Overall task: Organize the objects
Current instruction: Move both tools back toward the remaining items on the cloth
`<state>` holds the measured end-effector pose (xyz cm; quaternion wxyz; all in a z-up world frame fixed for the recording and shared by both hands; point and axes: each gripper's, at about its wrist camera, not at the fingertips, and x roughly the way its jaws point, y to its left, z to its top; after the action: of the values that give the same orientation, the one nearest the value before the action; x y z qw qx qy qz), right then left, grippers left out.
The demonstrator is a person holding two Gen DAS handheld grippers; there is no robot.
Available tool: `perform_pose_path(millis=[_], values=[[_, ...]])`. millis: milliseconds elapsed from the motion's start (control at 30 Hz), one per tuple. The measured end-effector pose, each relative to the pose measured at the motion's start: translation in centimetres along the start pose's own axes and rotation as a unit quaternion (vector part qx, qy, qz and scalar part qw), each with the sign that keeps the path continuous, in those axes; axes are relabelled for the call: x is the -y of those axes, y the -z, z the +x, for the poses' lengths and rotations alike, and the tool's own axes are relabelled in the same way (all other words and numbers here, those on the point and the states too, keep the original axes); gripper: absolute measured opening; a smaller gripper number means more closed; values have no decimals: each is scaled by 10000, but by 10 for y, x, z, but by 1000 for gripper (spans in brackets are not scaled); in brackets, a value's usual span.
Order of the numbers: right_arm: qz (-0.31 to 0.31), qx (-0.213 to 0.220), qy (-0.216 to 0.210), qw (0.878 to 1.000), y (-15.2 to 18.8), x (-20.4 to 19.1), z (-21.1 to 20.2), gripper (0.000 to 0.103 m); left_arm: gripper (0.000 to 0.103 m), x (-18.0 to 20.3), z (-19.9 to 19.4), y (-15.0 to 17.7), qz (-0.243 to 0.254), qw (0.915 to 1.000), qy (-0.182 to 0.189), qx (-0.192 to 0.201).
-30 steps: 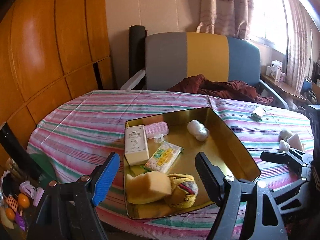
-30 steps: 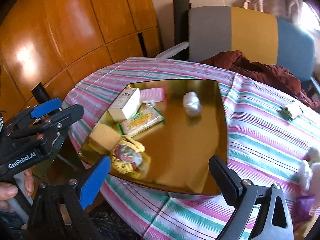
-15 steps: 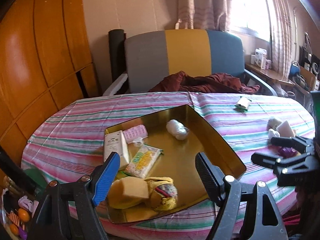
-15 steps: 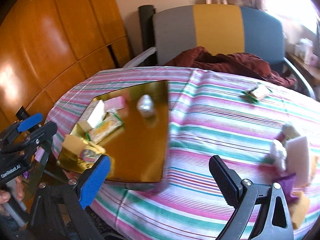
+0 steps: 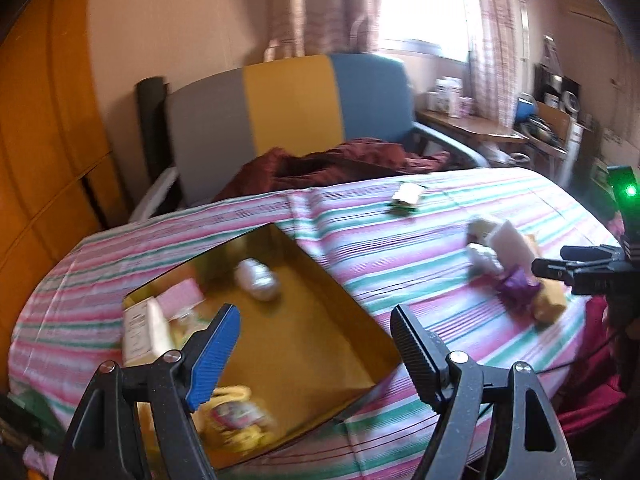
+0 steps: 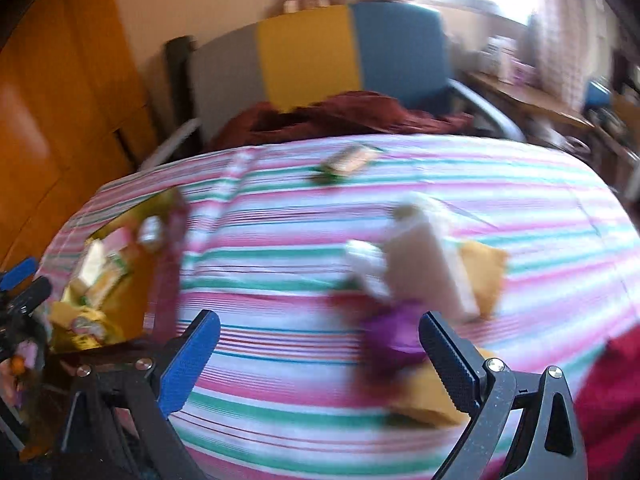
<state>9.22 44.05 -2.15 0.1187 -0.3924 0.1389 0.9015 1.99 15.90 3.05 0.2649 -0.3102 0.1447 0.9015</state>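
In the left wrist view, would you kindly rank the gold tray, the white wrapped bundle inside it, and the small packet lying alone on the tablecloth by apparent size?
1. Gold tray, by far the largest.
2. White wrapped bundle.
3. Small packet, which looks slightly smaller, but it lies farther from the camera and is blurred, so ranks two and three are unsure.

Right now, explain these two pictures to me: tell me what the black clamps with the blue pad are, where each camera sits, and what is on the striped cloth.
No robot here: a person holds a hand-operated clamp in each hand, each with a wide-angle camera looking along its two fingers. One picture comes from the left gripper, the other from the right gripper. Both stand open and hold nothing. The striped tablecloth carries a gold tray with a white box, a pink packet and a white wrapped ball inside. Outside the tray lie a small green-edged packet and a loose heap with a purple wrapper near the right gripper. The right view is blurred, so finer detail cannot be told.
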Motion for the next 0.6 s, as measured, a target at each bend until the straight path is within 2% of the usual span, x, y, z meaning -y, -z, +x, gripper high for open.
perform_pose_path(millis=[100, 267, 367, 500, 600], values=[[332, -95, 312, 9989, 7, 39, -9, 101, 79, 22, 10, -6, 219, 9993, 273, -91], [599, -398, 504, 9961, 20, 79, -8, 102, 79, 58, 27, -15, 549, 9949, 785, -325], [592, -772, 340, 9947, 28, 88, 3, 102, 79, 79, 40, -18, 737, 9908, 1023, -494], [441, -1057, 150, 9933, 29, 89, 18, 102, 79, 103, 58, -21, 815, 9836, 1414, -762], [467, -1199, 6, 9917, 31, 94, 28, 102, 73, 116, 75, -23, 777, 9778, 1670, -1000]])
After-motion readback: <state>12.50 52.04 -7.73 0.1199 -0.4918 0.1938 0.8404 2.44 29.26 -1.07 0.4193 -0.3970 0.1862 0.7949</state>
